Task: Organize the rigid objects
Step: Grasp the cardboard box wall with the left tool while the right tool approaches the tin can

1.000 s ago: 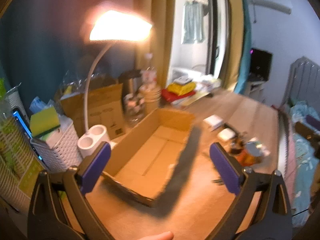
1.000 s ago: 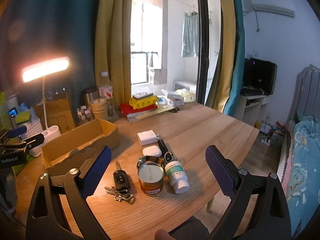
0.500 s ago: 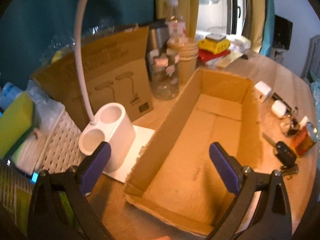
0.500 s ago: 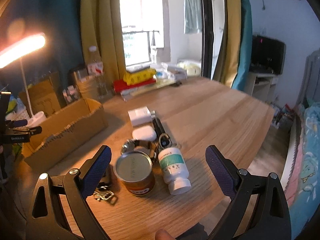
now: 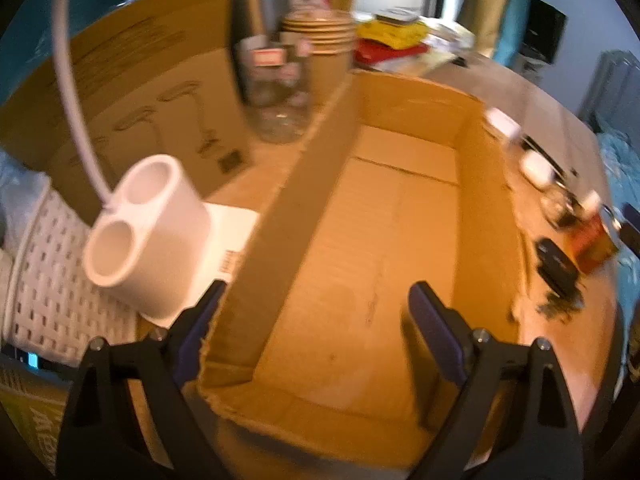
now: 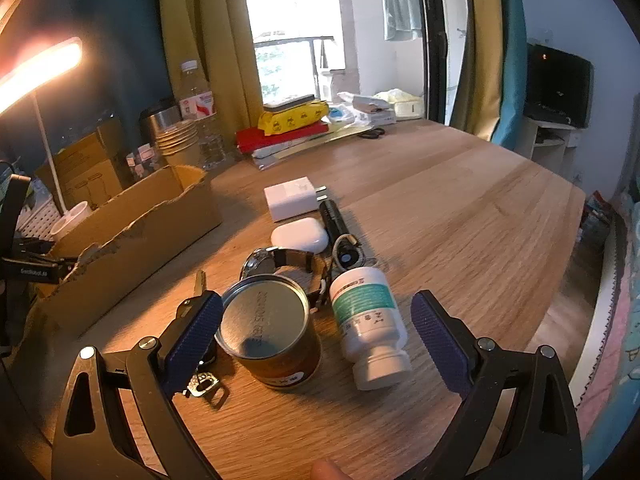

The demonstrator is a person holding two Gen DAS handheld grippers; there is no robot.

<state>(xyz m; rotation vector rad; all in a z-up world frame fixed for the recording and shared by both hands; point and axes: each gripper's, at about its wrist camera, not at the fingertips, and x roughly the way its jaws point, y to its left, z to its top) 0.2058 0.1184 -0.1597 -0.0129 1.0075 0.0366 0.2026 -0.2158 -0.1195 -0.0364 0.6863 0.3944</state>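
Presently, the left gripper hangs over the near end of the empty cardboard box, its jaws spread and just now narrowing slightly: one finger outside the box's left wall, the other over the floor, nothing visibly pressed between the pads. The right gripper stands released, jaws wide around two objects at once, the upright tin can and, at its 3 o'clock, the white pill bottle lying on its side. Neither is gripped. The car key sits at the can's 9 o'clock, partly under the left finger; the wristwatch, white earbud case, flashlight and charger cluster toward 12 o'clock on the wooden table.

Risks, as judged: closing now could squeeze can and bottle together, and the round bottle would likely squirt or roll away. The left finger may also snag the key ring. The left gripper could crumple the thin wall.
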